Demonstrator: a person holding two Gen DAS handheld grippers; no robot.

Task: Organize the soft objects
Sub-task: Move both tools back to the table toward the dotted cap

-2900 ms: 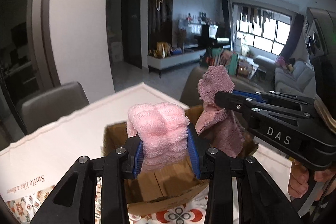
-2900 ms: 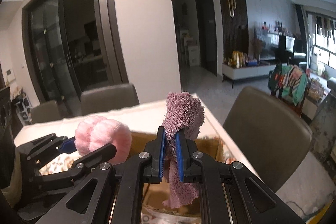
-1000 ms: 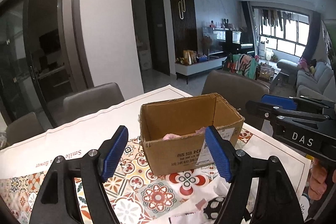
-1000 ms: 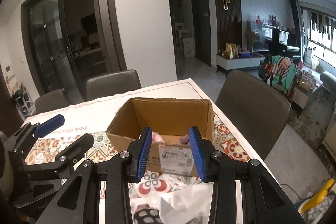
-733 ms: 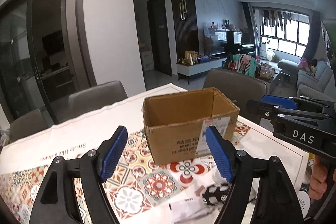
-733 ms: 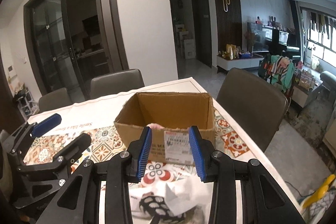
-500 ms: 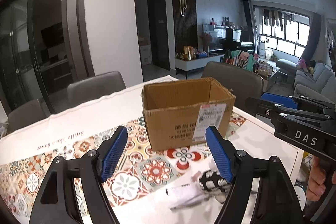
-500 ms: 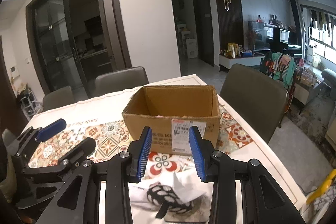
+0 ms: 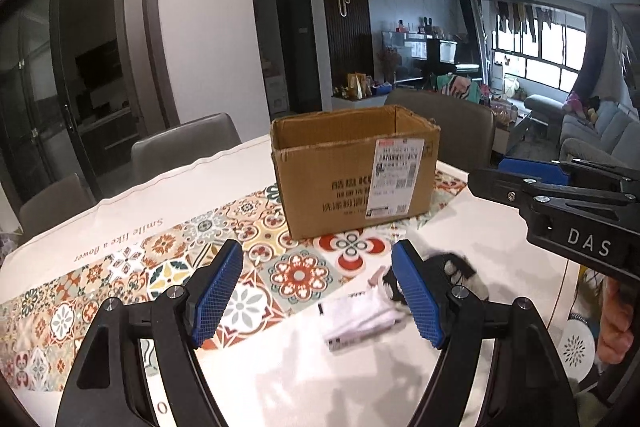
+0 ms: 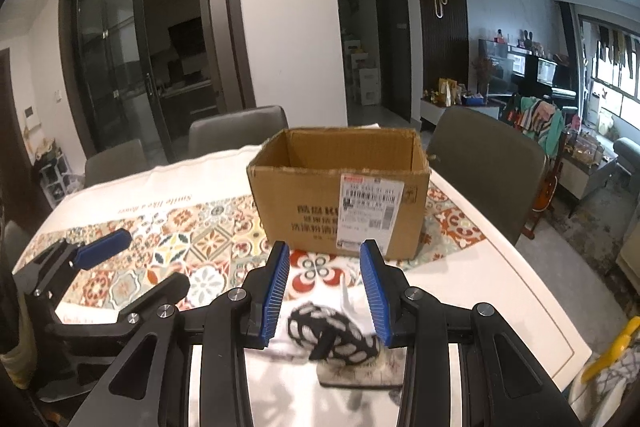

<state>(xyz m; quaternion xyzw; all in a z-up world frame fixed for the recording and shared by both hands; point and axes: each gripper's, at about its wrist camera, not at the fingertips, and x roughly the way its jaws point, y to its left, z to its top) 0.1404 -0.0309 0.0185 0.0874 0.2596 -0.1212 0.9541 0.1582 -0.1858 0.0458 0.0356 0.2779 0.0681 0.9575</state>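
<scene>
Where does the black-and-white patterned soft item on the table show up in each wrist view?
Left wrist: black-and-white soft item sits lower right, partly hidden behind the left gripper's right finger, beside a white folded cloth.
Right wrist: it lies low centre, between the right gripper's open fingers.
Shared landmark: the cardboard box stands beyond it in both.

The cardboard box [image 10: 340,195] walls hide its contents; the black-and-white soft item [image 10: 332,331] is motion-blurred.
</scene>
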